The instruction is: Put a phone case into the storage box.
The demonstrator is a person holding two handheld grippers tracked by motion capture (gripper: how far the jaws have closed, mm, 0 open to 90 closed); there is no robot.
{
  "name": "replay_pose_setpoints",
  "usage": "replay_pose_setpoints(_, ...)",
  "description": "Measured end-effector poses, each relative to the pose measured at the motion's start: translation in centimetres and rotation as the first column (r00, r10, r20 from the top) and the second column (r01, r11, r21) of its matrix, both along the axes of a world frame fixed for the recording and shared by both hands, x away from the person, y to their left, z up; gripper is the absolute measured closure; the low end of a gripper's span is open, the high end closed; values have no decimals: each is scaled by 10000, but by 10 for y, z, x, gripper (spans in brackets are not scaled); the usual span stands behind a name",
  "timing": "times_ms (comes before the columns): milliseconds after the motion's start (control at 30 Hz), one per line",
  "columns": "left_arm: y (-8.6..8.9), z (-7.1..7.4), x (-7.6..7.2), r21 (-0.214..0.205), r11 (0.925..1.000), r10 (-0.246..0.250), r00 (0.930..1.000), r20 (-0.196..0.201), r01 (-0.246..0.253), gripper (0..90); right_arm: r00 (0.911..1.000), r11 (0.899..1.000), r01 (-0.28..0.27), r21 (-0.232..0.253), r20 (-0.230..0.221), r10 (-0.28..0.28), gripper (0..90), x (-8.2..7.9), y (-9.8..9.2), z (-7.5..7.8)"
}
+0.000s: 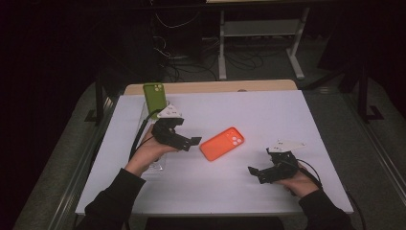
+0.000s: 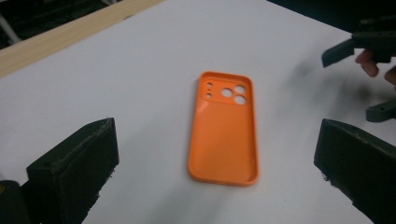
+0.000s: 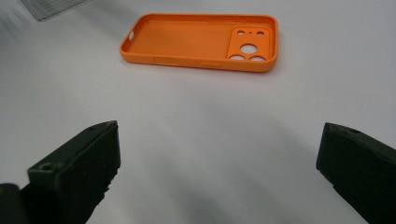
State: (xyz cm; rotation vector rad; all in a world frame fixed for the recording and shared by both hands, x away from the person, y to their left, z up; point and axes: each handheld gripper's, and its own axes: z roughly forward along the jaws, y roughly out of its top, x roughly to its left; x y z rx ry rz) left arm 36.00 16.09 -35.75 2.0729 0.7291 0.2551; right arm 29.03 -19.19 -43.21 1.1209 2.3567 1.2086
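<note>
Both my grippers are spread wide and hold nothing: my left gripper sits just left of the orange phone case, my right gripper near its right. That case lies hollow-side up on the white table; a green phone case stands well behind it.

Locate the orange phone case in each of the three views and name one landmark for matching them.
High view: the orange phone case lies at mid-table, between the two tools.
Left gripper view: it lies at centre, open side up, camera holes at the far end.
Right gripper view: it lies at the top centre, lengthwise across the picture, holes to the right.
Shared landmark: the white table sheet beneath it.
</note>
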Motion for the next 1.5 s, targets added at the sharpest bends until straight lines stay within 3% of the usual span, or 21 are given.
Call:
replay_pose_setpoints(100, -6, -7, -5, 104, 9998, -149, 9997, 203, 147, 0, 10000, 10000, -45, -9, -39, 45, 0, -1, 0, -1)
replay_pose_setpoints(267, -19, -17, -12, 181, 9994, -292, 9995, 96, 290, 37, 10000, 9999, 23, -106, -42, -23, 0, -3, -1, -1)
replay_pose_setpoints(367, -28, -21, -10, 405, 9989, -241, 9996, 173, 234, 74, 10000, 10000, 15, -27, 52, -15, 0, -4, -3, 1)
replay_pose_setpoints(500, -38, -27, -2, 705, 9975, -29, 10000, -45, 32, 161, 10000, 10000, -50, -12, 58, 50, 0, -3, -2, 0)
replay_pose_setpoints(633, -44, -33, 4, 927, 9957, 47, 9999, -162, -32, 311, 10000, 10000, -71, 32, 26, 71, 0, -2, -1, 1)
replay_pose_setpoints(733, -46, -39, 10, 941, 9956, 37, 9998, -205, -17, 475, 10000, 10000, -73, 7, 39, 73, 0, -2, -1, 0)
replay_pose_setpoints(867, -50, -46, 19, 1223, 9917, 415, 9991, -111, -398, 692, 9999, 9999, -122, -74, 11, 122, 0, -2, -1, 0)
replay_pose_setpoints(1100, -54, -62, 35, 1557, 9830, 998, 9950, -65, -976, 899, 9998, 9998, -169, -43, 48, 169, 0, -2, -2, 0)
replay_pose_setpoints(1233, -54, -68, 40, 1935, 9725, 1337, 9910, -79, -1297, 900, 9998, 9998, -197, -43, 54, 197, 0, -2, -2, 0)
replay_pose_setpoints(1500, -51, -81, 45, 2341, 9607, 1639, 9855, -447, -1492, 900, 9998, 9998, -212, -32, 10, 213, 0, -3, -1, 0)
